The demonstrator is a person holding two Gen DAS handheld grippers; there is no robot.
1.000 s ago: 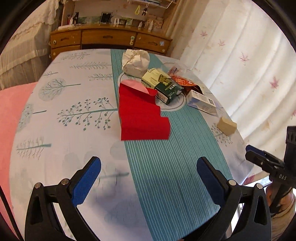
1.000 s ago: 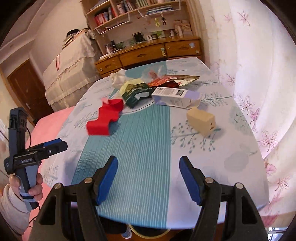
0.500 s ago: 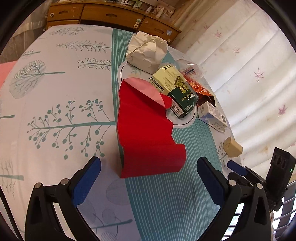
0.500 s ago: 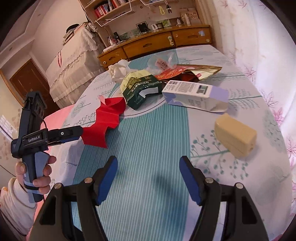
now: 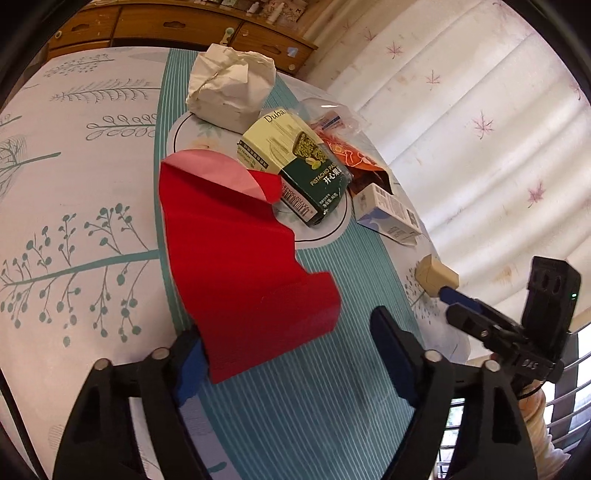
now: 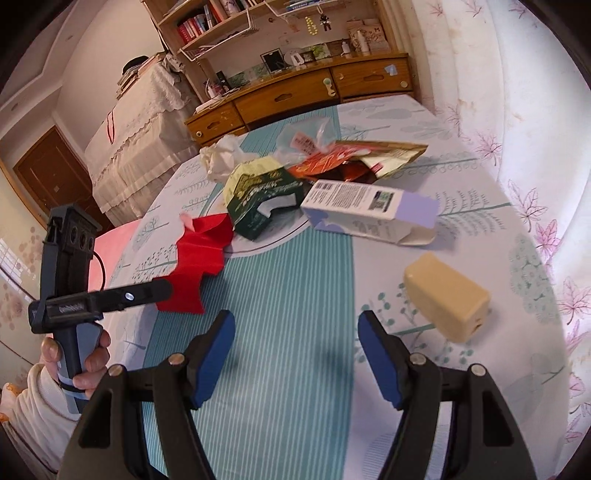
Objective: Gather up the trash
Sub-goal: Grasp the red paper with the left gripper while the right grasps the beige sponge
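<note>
Leaf-print tablecloth before wooden dresser, both grippers' jaws wide apart, empty.

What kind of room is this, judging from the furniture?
Probably a lived-in room at home: a wooden drawer cabinet with a bookshelf above it, a lace-covered piece of furniture, and a table under a tree-print tablecloth.

Green box — "Duba", "PISTACHIO", "开心果"; left claw — "GenRobot.AI".
</note>
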